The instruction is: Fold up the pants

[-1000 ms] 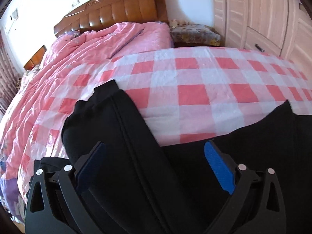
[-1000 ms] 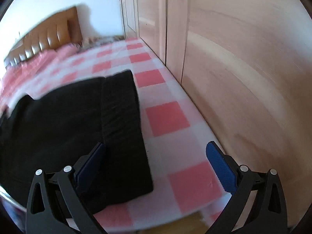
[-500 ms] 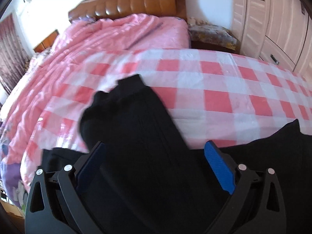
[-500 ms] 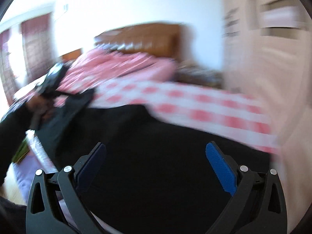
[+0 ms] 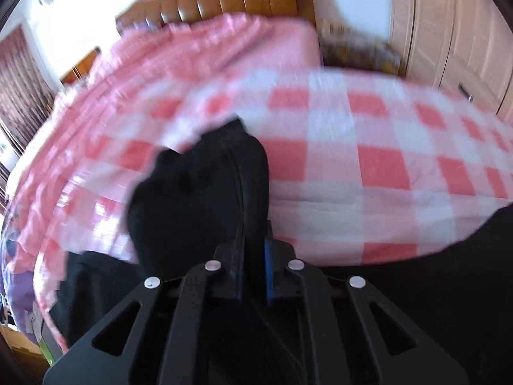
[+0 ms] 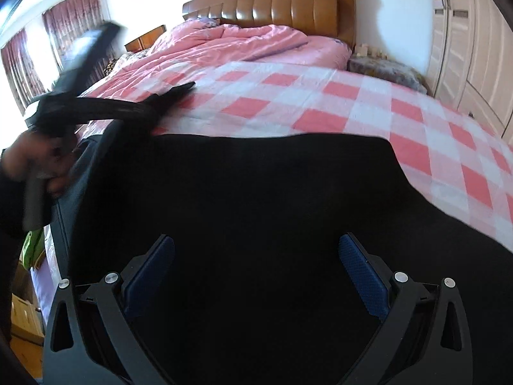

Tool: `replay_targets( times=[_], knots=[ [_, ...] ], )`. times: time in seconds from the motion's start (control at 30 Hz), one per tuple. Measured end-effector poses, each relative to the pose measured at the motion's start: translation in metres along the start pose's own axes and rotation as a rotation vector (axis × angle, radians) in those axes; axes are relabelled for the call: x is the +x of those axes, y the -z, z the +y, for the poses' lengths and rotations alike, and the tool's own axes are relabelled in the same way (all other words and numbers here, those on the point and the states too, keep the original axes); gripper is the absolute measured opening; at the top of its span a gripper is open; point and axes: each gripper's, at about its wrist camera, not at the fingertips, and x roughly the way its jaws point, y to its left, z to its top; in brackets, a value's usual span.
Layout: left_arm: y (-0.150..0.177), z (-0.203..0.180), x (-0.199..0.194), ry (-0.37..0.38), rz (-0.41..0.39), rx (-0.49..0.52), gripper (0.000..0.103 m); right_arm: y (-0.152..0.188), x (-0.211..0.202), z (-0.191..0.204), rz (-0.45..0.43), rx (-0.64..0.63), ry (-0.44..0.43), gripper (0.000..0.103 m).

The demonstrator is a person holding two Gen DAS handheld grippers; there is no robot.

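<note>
Black pants (image 6: 256, 176) lie spread across the near edge of the bed's red-and-white checked sheet (image 6: 320, 102). In the left wrist view one pant leg (image 5: 198, 186) is bunched and raised off the sheet. My left gripper (image 5: 253, 234) has its jaws closing tight on that leg, and the blue pads press the fabric. The right wrist view shows the person's hand (image 6: 32, 160) at the left holding that gripper, with the leg (image 6: 128, 109) stretched from it. My right gripper (image 6: 255, 239) hovers open over the middle of the pants, with nothing between its fingers.
A rumpled pink quilt (image 6: 240, 41) covers the far half of the bed below a brown headboard (image 6: 272, 3). A nightstand (image 6: 384, 67) and pale wardrobe doors (image 6: 474, 48) stand at the right. Curtained windows (image 6: 73, 22) are at the left.
My left gripper went from wide open to shut on the pant leg, which now stands bunched and lifted. The right gripper swung left from the wardrobe side to over the pants.
</note>
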Motion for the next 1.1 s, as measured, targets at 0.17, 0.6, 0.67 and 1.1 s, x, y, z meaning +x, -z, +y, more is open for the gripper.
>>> replay_targets(
  times=[0.17, 0.6, 0.67, 1.1],
  knots=[
    [0.039, 0.061, -0.066, 0.004, -0.125, -0.107, 0.009, -0.001, 0.01, -0.003, 0.024, 0.016, 0.006, 0.099],
    [0.179, 0.154, -0.057, 0.007, -0.007, -0.32, 0.011, 0.0, 0.018, 0.018, 0.072, -0.083, 0.098, 0.099],
    [0.177, 0.154, -0.065, 0.034, -0.048, -0.323, 0.024, 0.002, 0.005, 0.038, 0.044, -0.13, 0.052, 0.099],
    [0.145, 0.134, -0.041, 0.064, -0.024, -0.23, 0.034, 0.048, 0.012, 0.196, 0.065, -0.585, -0.31, 0.051]
  ],
)
